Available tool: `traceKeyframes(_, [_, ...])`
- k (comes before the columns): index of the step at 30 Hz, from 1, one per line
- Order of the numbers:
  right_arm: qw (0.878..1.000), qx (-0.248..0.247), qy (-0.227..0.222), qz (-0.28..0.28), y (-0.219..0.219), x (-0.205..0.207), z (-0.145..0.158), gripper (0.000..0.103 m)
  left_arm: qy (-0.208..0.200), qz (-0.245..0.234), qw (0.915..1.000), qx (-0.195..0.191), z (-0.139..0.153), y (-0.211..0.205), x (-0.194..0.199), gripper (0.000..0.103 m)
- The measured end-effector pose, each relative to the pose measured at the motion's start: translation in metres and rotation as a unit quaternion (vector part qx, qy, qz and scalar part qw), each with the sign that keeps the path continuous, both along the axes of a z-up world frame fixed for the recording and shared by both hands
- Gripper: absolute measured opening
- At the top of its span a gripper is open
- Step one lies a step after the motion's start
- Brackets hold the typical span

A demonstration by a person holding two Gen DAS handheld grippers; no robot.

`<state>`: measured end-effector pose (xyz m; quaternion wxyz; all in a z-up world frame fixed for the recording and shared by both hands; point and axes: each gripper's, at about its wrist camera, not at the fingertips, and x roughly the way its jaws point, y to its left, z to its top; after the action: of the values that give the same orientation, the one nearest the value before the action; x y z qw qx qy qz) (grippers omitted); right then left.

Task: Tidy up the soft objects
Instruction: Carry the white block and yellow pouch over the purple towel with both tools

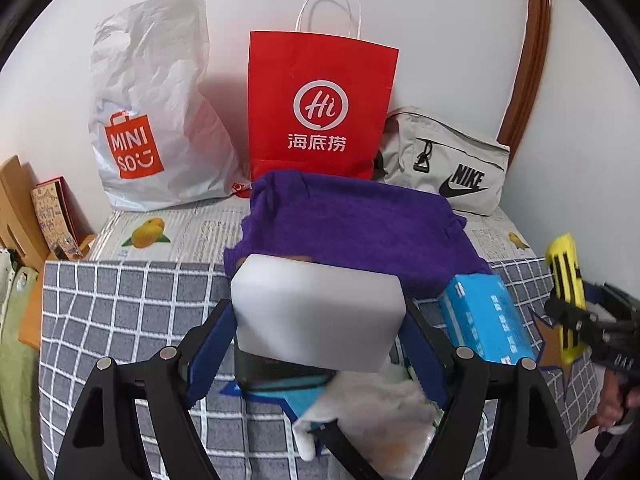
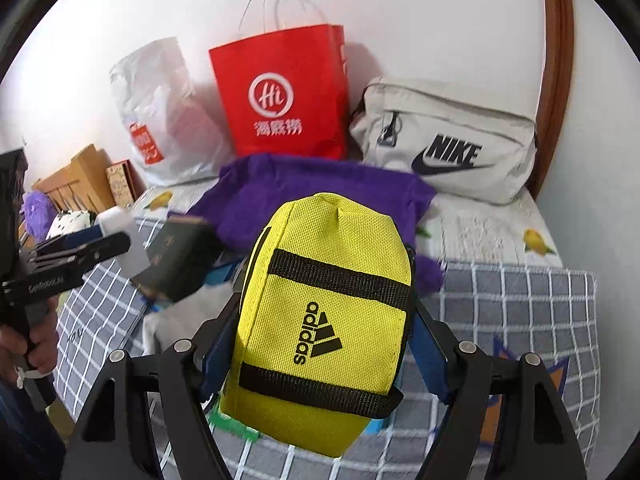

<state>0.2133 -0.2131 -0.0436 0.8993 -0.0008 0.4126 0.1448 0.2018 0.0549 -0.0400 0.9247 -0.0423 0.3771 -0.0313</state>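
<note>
Left tongs (image 1: pixel 320 344): clamped on a white foam block (image 1: pixel 316 312), held above the checked bed cover (image 1: pixel 120 312). Right tongs (image 2: pixel 320 344): clamped on a yellow Adidas pouch (image 2: pixel 324 320), raised before the purple cloth (image 2: pixel 304 188). Against the wall: red paper bag (image 2: pixel 280 92), grey Nike bag (image 2: pixel 448 140).

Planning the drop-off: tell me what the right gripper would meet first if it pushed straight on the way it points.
Probably the purple towel. The right gripper, holding the yellow Adidas pouch, aims down at it; the Nike bag lies beyond, to the right. Depth is uncertain.
</note>
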Motion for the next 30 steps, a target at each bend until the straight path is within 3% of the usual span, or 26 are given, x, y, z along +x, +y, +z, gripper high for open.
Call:
traceKeyframes(17, [0.999,0.003,0.031,-0.013,-0.006,0.116,-0.019,0.076,0.033,0.018,0.9992,0.011,-0.002,0.012,0.092,0.08])
traceKeyframes(30, [0.995,-0.042,0.089,0.014,0.022,0.206,-0.067,0.076,0.075,0.021,0.9969,0.017,-0.035,0.017,0.166,0.08])
